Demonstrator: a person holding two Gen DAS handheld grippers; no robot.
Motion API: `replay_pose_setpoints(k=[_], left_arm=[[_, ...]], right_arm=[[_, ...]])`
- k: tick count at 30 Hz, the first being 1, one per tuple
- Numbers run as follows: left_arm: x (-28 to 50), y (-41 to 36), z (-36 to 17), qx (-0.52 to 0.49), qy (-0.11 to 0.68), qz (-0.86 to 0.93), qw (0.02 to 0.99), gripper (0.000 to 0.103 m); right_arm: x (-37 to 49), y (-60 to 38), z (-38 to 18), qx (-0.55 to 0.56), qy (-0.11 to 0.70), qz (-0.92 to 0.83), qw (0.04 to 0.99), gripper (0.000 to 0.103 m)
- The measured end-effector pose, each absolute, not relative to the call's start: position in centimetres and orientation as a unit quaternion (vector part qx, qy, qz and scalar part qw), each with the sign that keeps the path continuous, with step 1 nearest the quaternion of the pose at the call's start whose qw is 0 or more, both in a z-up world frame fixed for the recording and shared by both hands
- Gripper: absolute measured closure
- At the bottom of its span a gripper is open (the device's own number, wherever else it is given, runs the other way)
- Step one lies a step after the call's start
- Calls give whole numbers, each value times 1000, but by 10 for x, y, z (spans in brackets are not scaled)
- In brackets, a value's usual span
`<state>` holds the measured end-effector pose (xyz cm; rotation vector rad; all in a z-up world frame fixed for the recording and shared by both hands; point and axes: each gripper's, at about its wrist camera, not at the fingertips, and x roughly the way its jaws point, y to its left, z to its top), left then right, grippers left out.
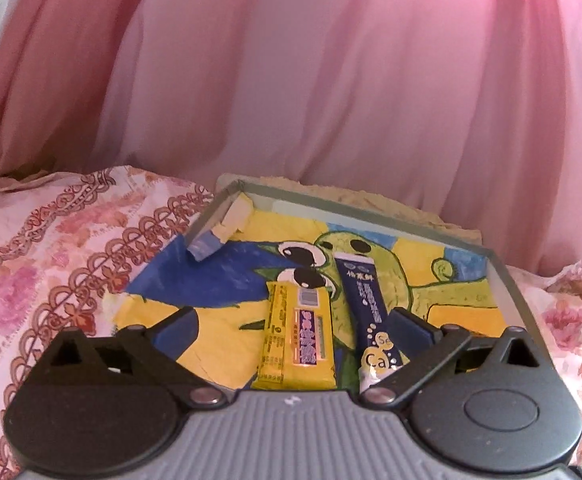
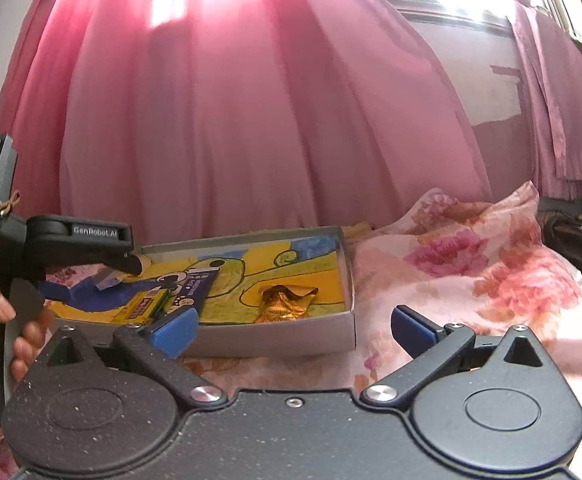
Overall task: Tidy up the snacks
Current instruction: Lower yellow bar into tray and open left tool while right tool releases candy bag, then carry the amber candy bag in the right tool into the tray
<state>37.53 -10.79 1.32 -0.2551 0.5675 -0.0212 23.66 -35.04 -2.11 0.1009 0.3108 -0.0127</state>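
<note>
Your left gripper point(image 1: 291, 320) hangs over the painted tray point(image 1: 507, 280) on the bed, jaws apart around the yellow snack bar point(image 1: 297, 344) and blue sachet point(image 1: 367, 316). Both look light, crinkly, slippery; pinch mid-length. Right gripper point(image 2: 293, 328) jaws gape, empty.

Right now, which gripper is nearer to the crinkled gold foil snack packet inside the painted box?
Probably the right gripper: it hovers open just outside the box wall, near the gold foil packet. The left gripper is open over the box's other end.
</note>
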Motion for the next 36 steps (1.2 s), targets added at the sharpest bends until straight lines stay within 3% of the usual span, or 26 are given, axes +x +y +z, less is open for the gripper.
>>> replay_pose_setpoints(k=[7, 14, 24, 32, 36], left_arm=[[367, -111, 25, -119, 271, -15, 955, 1], [372, -112, 22, -127, 277, -18, 952, 1], [388, -106, 4, -111, 282, -16, 953, 1], [406, -95, -9, -125, 290, -21, 949, 1], [409, -93, -14, -130, 294, -26, 947, 1]], right_arm=[[220, -370, -23, 116, 170, -6, 979, 1], [199, -360, -36, 86, 232, -9, 969, 1], [237, -360, -50, 141, 186, 37, 972, 1], [262, -333, -63, -2, 291, 52, 955, 1], [271, -328, -75, -21, 340, 54, 939, 2]])
